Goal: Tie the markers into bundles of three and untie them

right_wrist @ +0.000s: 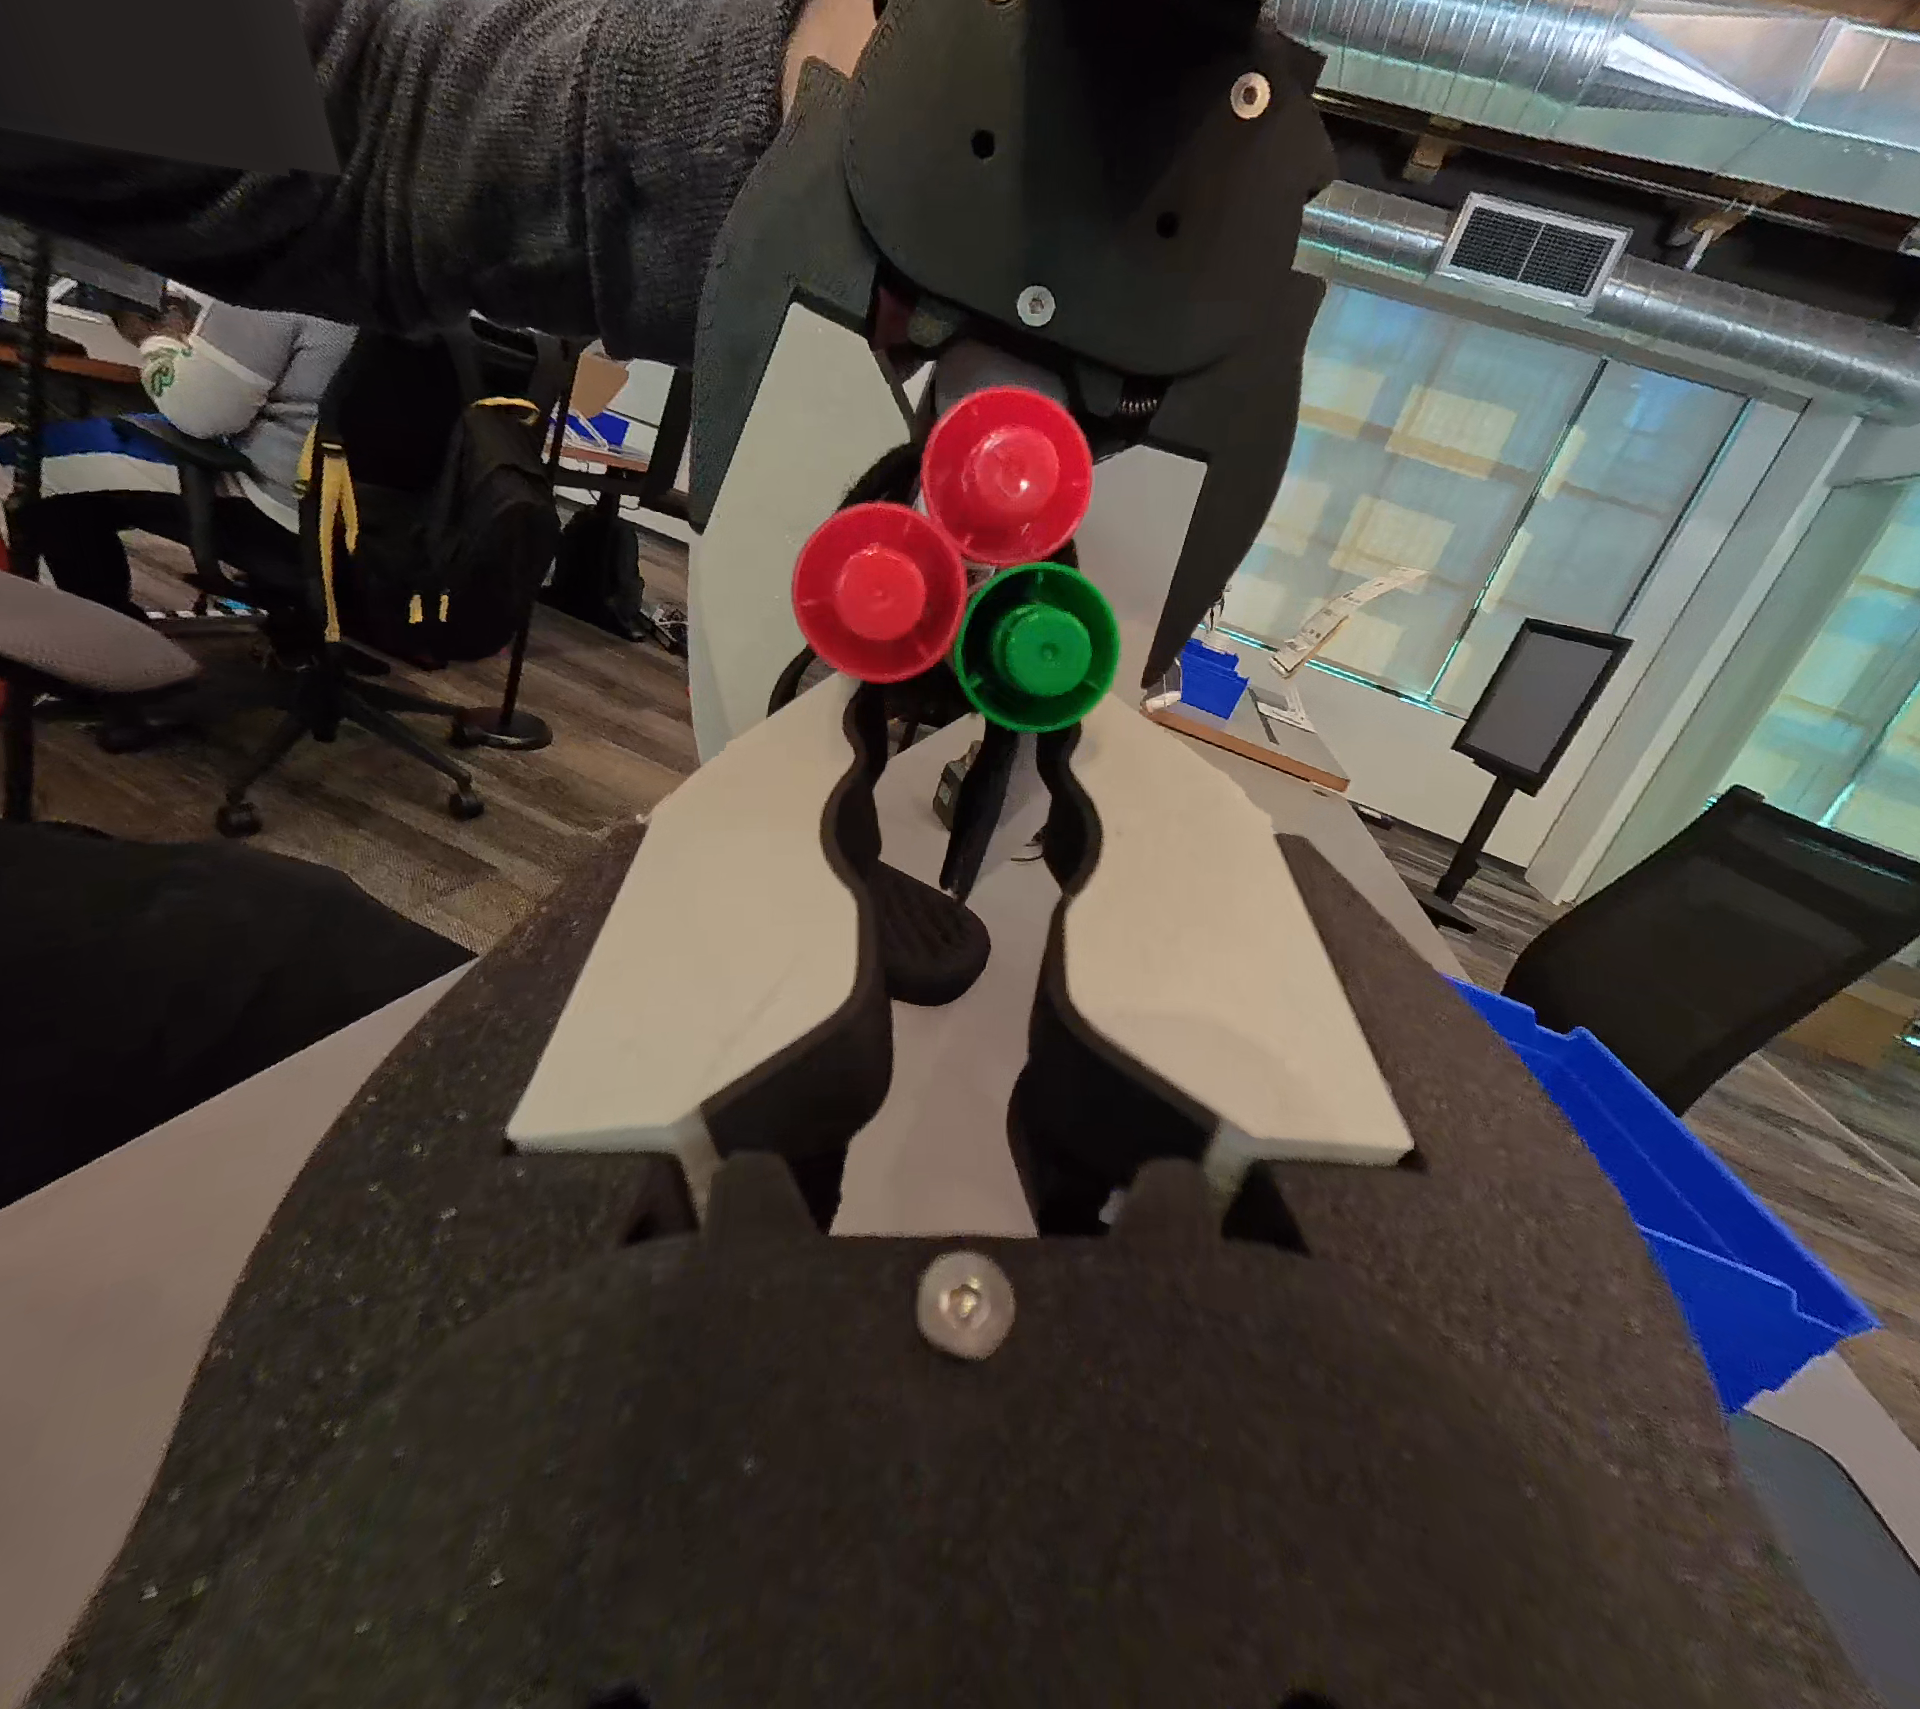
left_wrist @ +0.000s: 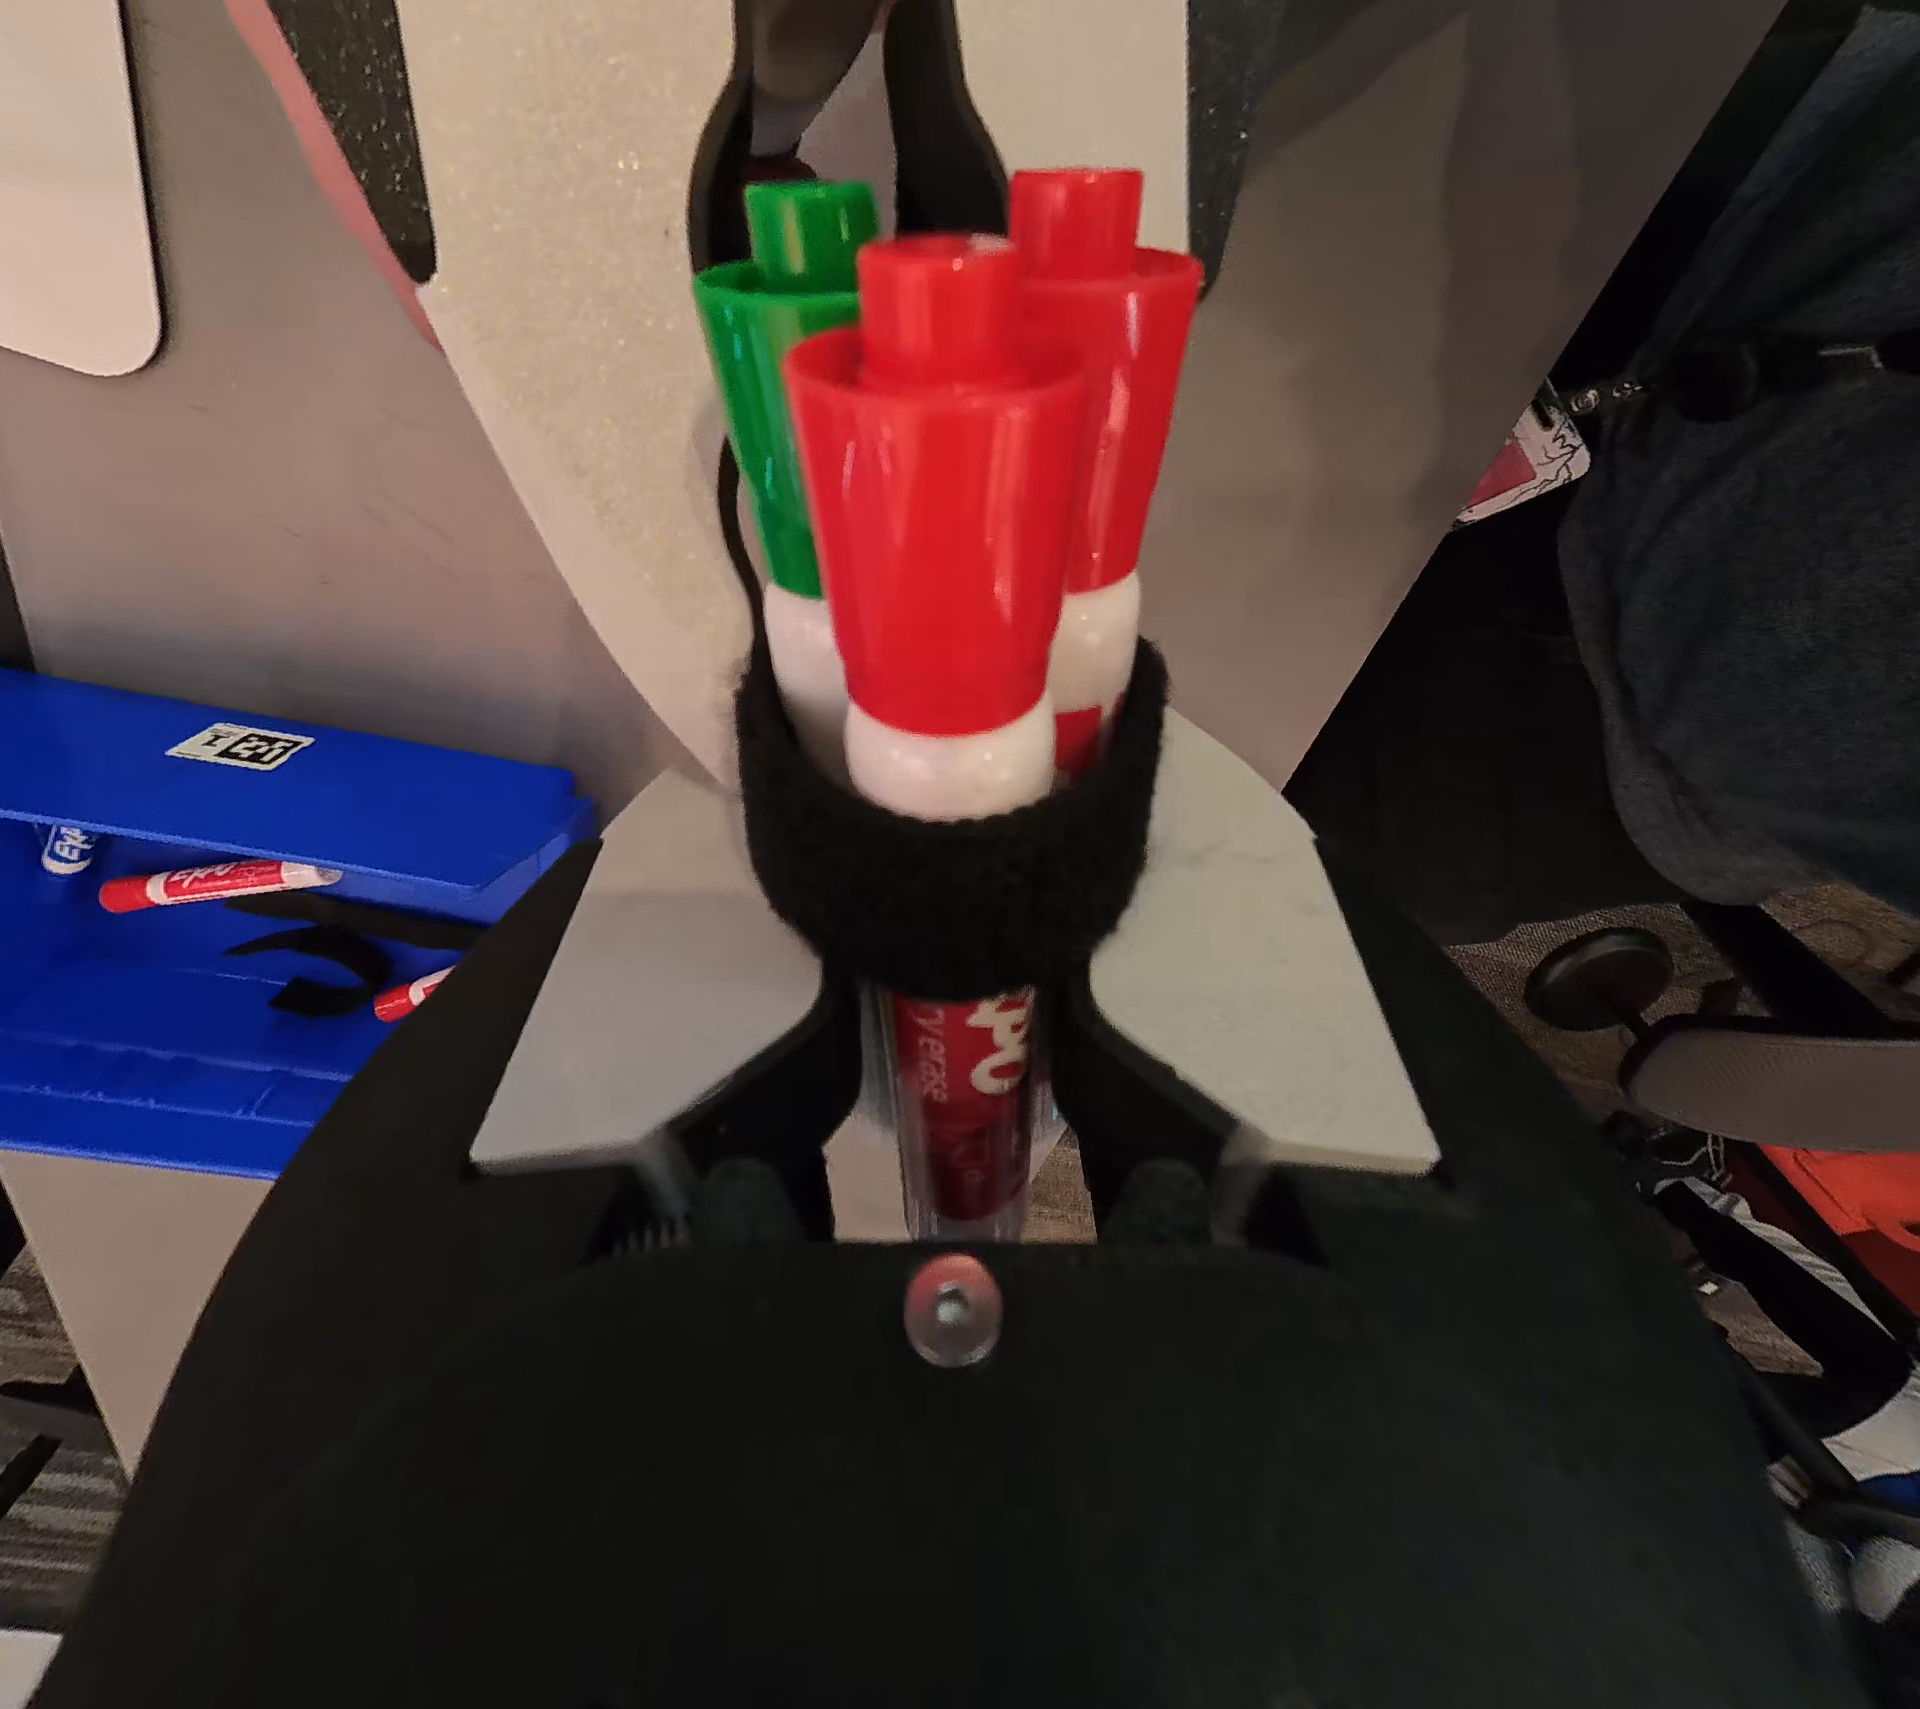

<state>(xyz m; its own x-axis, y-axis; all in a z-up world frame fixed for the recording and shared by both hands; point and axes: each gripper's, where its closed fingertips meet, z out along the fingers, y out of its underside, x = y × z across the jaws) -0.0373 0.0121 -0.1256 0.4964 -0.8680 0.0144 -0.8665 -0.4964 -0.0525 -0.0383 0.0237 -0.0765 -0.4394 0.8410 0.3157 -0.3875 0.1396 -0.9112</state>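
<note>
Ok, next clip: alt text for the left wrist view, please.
The left gripper is shut on a bundle of two red-capped markers and one green-capped marker, bound by a black strap. The right gripper faces it; loose markers lie in a blue bin at left.

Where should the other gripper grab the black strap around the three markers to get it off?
Probably the loose tail of the black strap, hanging below the caps in the right wrist view. The right gripper faces the bundle end-on, so come from below the caps and pinch the tail. The wrapped band sits tight against the left gripper, leaving little room.
</note>
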